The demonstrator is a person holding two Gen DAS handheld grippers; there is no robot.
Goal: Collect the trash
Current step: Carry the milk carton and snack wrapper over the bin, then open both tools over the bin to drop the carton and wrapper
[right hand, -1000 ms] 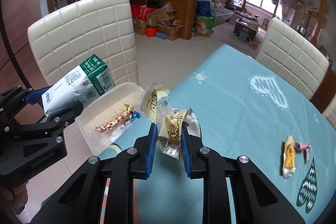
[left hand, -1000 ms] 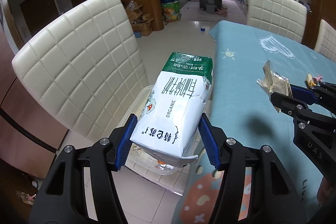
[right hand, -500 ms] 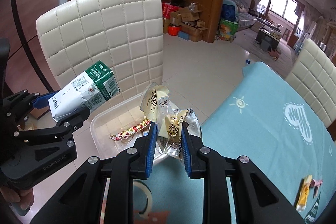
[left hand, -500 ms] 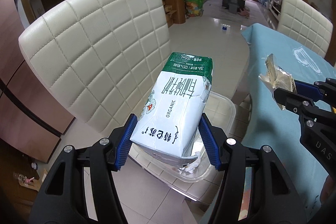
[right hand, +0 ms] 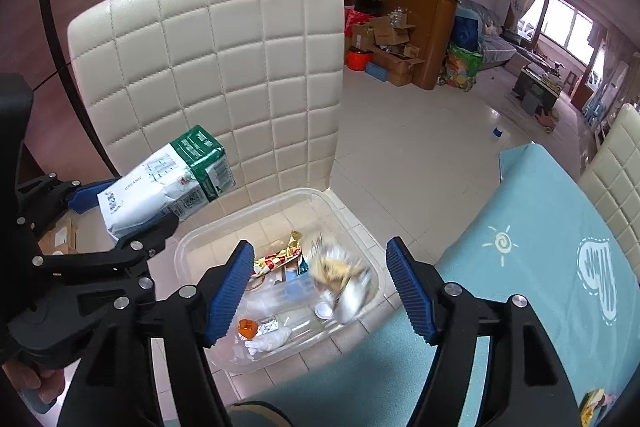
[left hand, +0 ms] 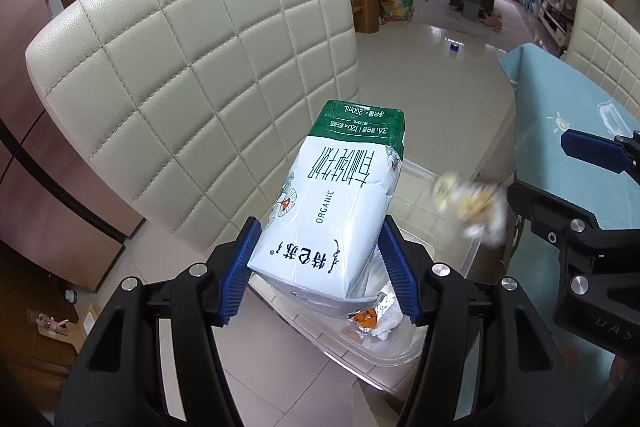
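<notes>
Right wrist view shows the wrapper bundle (right hand: 338, 277) as a blur over the clear plastic bin (right hand: 208, 235), between the blue pads of the right hand-held gripper (right hand: 320, 287), whose jaws now stand wide apart; half a second ago they were clamped on it, so the bundle has just been let go and looks to be falling into the bin among the wrappers already there. That leaves one piece delivered and the milk carton (right hand: 164, 185), at ten o'clock, next: the left hand-held gripper (left hand: 320, 273) stays clamped on its white body, tilted above the bin's near rim in front of the cream chair (left hand: 192, 75). Motion blur hides whether the bundle has landed. At five o'clock a small wrapper (right hand: 596, 401) on the teal desk (right hand: 540, 227) is cut off by the frame edge.
</notes>
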